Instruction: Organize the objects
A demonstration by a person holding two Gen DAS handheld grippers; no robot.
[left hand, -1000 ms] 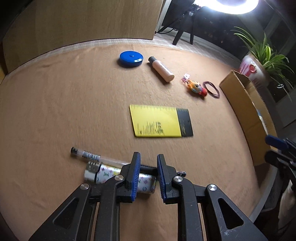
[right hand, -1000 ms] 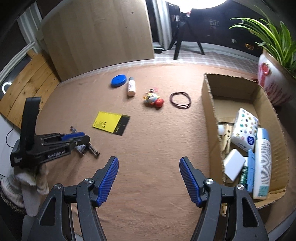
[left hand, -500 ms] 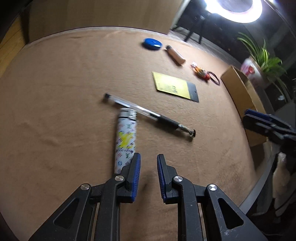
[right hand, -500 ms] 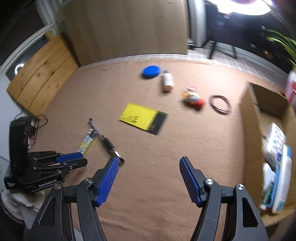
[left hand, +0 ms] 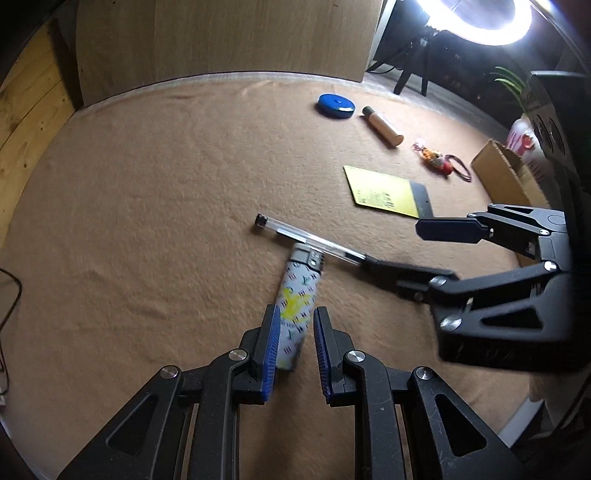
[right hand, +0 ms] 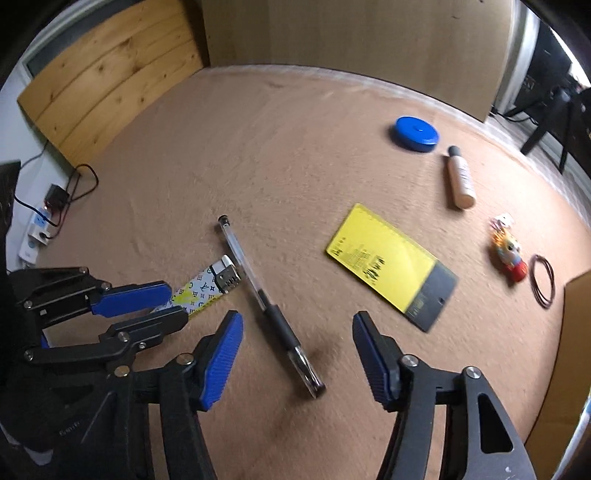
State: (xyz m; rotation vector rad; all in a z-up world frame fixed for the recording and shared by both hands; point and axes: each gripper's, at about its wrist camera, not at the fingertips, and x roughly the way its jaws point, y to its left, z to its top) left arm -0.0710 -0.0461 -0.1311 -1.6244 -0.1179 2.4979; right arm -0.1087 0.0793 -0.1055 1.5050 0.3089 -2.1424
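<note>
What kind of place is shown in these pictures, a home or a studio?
Probably a room arranged for filming: a ring light on a tripod shines over a table covered with tan cloth, and small household items such as a pen and a lighter lie on it.

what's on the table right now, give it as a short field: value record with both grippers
surface: tan cloth table
left gripper: jaws narrow, astride the patterned lighter, grip not clear
right gripper: jaws closing, over the pen, pads not touching it
pen and lighter: lighter's metal end lies against the pen
yellow card: flat, mid table
far items: blue round case, beige tube, small toy, hair ties
cardboard box: at the right edge
</note>
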